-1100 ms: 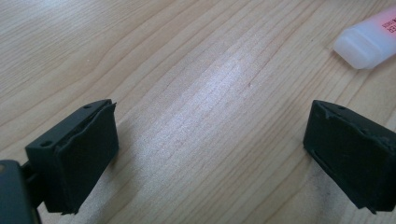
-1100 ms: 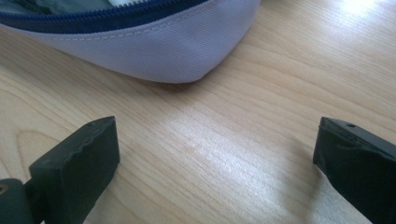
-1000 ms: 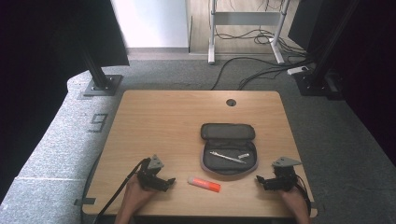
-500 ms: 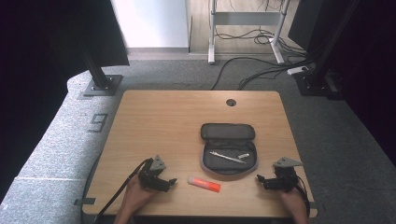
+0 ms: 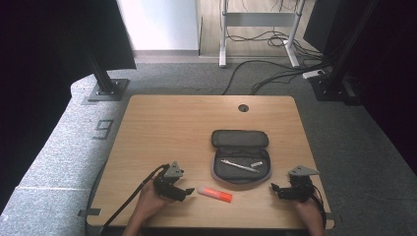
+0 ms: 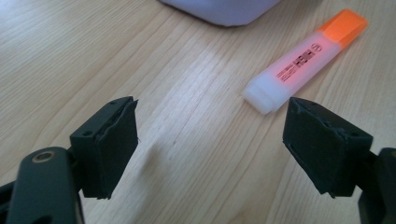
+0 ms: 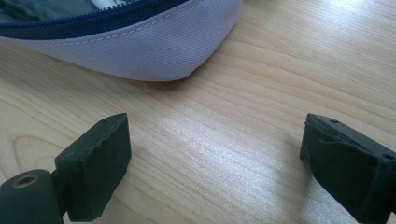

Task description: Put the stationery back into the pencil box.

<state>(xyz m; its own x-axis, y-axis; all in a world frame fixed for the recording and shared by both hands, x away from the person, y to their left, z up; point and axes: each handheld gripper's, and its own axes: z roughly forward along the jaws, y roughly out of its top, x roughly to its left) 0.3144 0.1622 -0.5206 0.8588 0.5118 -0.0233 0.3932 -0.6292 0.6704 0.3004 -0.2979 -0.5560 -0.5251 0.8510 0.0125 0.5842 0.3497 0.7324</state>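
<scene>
An orange highlighter (image 5: 215, 194) (image 6: 303, 60) lies on the wooden table (image 5: 187, 132) near the front edge. Just left of it my left gripper (image 5: 186, 191) (image 6: 210, 149) rests open, jaws wide, the highlighter's pale end a little ahead of the right jaw. A grey pencil case (image 5: 240, 156) (image 7: 140, 42) lies unzipped in the middle right, with a pen (image 5: 238, 165) and a small white item inside. My right gripper (image 5: 275, 189) (image 7: 215, 158) stands open at the front right, beside the case's rounded corner, with nothing between its jaws.
A round cable hole (image 5: 243, 107) sits near the table's far edge. Beyond the table are grey carpet, black stand bases (image 5: 105, 88) and loose cables (image 5: 275, 73). A cable (image 5: 130, 199) trails from the left gripper off the front edge.
The left gripper has crept slightly right toward the highlighter. The right gripper holds its place.
</scene>
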